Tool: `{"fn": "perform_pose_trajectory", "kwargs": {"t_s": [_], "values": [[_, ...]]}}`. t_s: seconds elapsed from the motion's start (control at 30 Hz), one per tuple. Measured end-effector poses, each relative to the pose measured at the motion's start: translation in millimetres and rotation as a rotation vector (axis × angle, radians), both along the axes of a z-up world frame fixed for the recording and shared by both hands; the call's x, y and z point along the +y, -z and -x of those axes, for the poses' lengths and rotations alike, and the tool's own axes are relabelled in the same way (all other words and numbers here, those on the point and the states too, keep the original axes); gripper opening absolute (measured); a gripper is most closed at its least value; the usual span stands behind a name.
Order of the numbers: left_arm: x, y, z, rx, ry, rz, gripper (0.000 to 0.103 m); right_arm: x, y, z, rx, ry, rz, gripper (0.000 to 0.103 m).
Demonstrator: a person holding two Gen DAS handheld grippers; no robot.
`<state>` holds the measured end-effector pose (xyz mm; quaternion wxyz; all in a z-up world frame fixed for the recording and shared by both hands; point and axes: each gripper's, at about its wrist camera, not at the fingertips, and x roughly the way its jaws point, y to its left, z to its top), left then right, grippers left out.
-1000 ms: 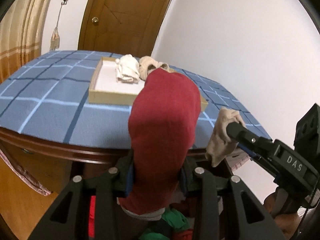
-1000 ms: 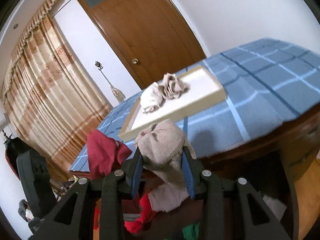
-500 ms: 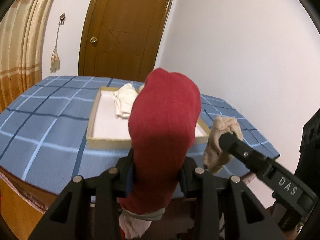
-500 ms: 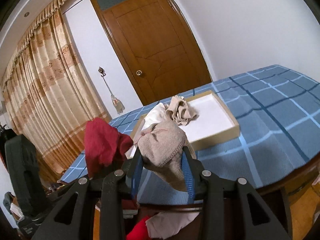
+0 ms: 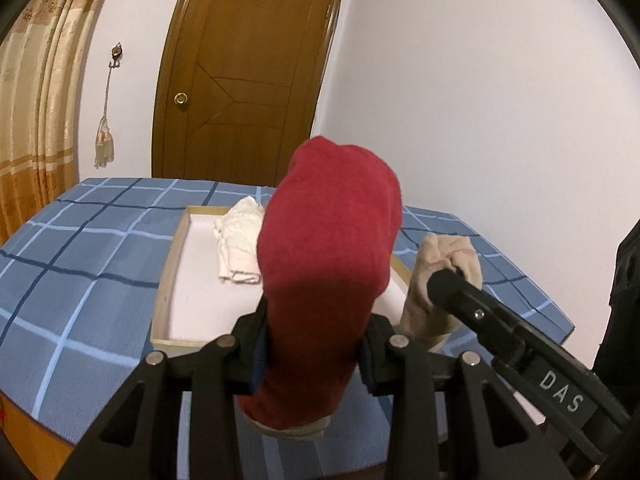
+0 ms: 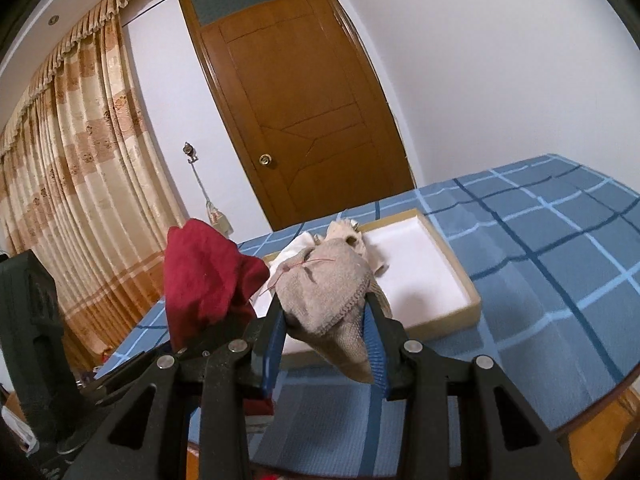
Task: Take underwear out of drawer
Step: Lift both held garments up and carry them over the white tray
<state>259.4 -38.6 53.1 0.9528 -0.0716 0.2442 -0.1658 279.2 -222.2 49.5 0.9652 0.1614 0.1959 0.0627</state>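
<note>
My left gripper [image 5: 314,344] is shut on a red piece of underwear [image 5: 328,264], which stands up between its fingers and hides part of the tray behind it. My right gripper [image 6: 326,332] is shut on a beige knit piece of underwear [image 6: 332,284]. Both are held over the near edge of the blue checked table [image 5: 80,264], just before a shallow wooden tray [image 5: 164,292]. In the tray lie a white garment [image 5: 240,244] and a beige one [image 6: 352,236]. The drawer is out of view. The right gripper's beige piece [image 5: 440,276] shows at the right of the left wrist view.
A brown wooden door [image 6: 304,120] stands behind the table, with white walls to its right. Beige patterned curtains [image 6: 76,184] hang at the left. The tray [image 6: 452,264] has bare white floor on its right half.
Both grippers rose and moved forward with their garments, from below the table's edge to above the tabletop. The open drawer with coloured clothes has dropped out of view.
</note>
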Motion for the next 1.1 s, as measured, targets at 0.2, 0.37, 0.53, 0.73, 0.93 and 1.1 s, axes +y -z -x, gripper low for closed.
{"fn": "perform_pose_trajectory", "kwargs": {"t_s": [0.2, 0.37, 0.53, 0.73, 0.93, 1.1], "values": [[-10, -2, -27, -0.003, -0.011, 0.011, 0.034, -5, -4, -25, -0.02, 0.035, 0.023, 0.04], [-20, -4, -47, -0.03, -0.025, 0.0, 0.034, -12, -10, -48, -0.052, 0.065, 0.066, 0.04], [-26, -2, -70, -0.032, -0.041, -0.001, 0.034, -22, -10, -72, -0.064, 0.104, 0.095, 0.04], [-35, 2, -93, -0.022, -0.048, -0.015, 0.034, -31, -4, -103, -0.068, 0.125, 0.15, 0.04], [-46, 10, -108, -0.01, -0.062, -0.037, 0.034, -38, 2, -124, -0.063, 0.16, 0.169, 0.04], [-51, 16, -120, -0.016, -0.087, -0.067, 0.034, -37, 8, -138, -0.065, 0.182, 0.207, 0.04]]}}
